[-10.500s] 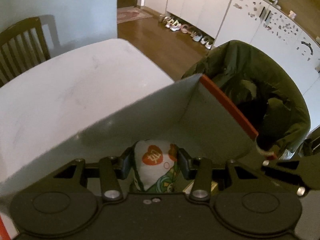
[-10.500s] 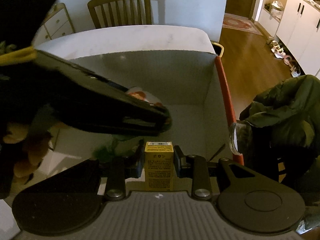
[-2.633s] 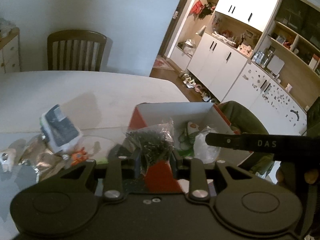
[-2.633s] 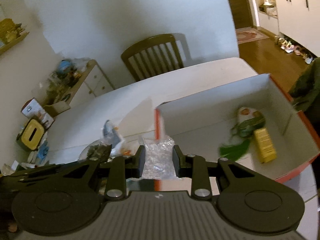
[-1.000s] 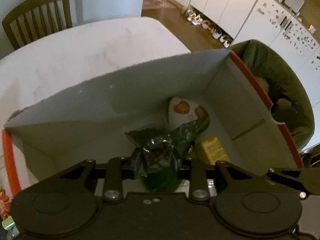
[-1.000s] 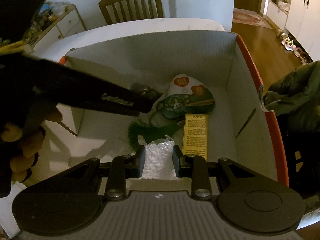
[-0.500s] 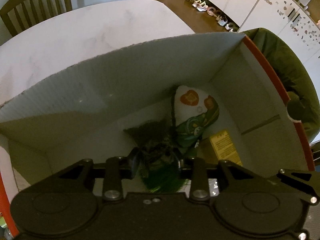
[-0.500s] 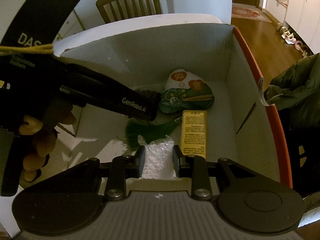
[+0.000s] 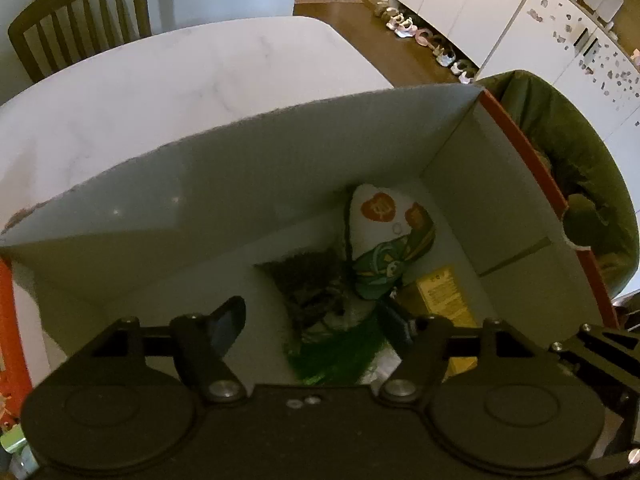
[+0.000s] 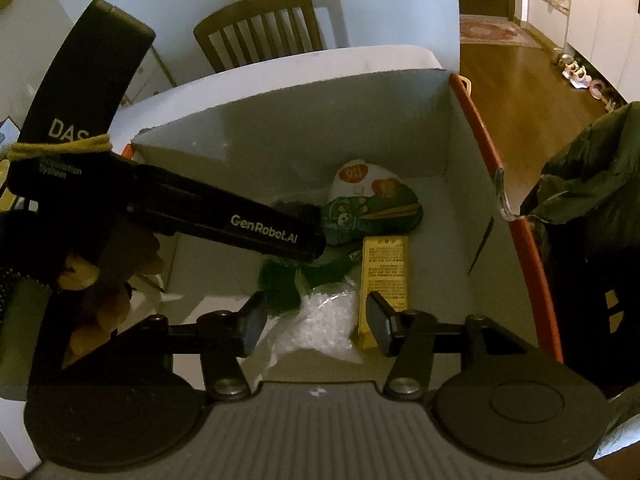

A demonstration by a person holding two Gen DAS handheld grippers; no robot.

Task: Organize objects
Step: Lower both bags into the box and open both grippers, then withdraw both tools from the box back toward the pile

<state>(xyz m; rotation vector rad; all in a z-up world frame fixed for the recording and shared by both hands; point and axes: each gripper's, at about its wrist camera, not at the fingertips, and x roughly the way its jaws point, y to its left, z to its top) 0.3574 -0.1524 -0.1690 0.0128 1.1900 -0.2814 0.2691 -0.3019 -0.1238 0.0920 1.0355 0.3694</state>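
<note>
Now released into the box [image 10: 400, 128]: dark bag [image 9: 316, 288] under spread left gripper [image 9: 316, 324], white bag [image 10: 320, 324] under parted right gripper [image 10: 312, 320], jaws just opened; at twelve o'clock, pouch [image 10: 368, 200].

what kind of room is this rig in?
Most likely a home dining area opening onto a kitchen or entry. A white marble-look table with a slatted wooden chair behind it, white cabinets along the wall, and shoes lined up on a wood floor.
</note>
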